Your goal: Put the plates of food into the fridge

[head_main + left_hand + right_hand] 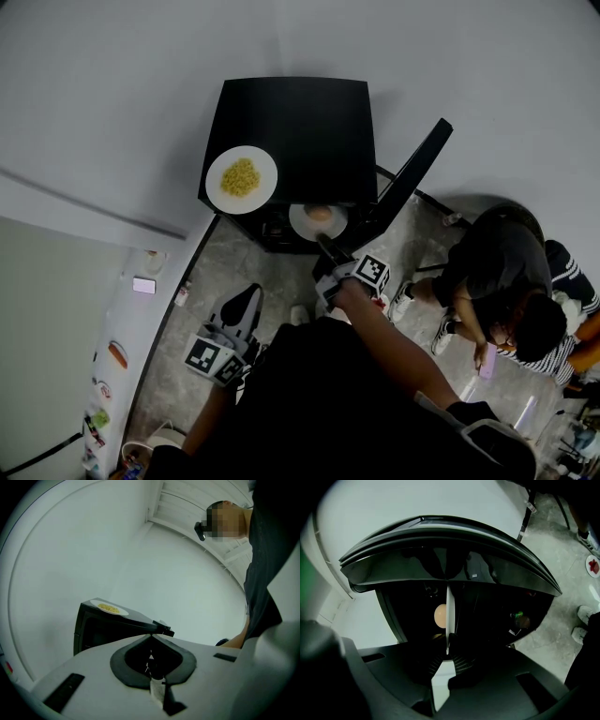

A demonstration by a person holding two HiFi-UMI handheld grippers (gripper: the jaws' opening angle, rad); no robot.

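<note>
So, the plate with one round, pale-brown piece of food was at the mouth of the fridge. Its far part was already under the front edge of the fridge top. My right gripper held this plate by the near rim, with the jaws closed tight on it. In the right gripper view I saw the plate edge-on between the jaws, with the round food on its left side and the dark inside of the fridge behind it.

The fridge was small and black and it stood on the floor against a pale wall. Its door was swung open to the right. On the fridge top, near the front left corner, lay a second plate with a heap of yellow food.

My left gripper hung lower and to the left, well apart from the fridge. Its jaws were pressed together and nothing was between them.

To the right of the door a person in dark clothes crouched on the floor with a phone in the hand. Just behind was another person in a striped shirt.
</note>
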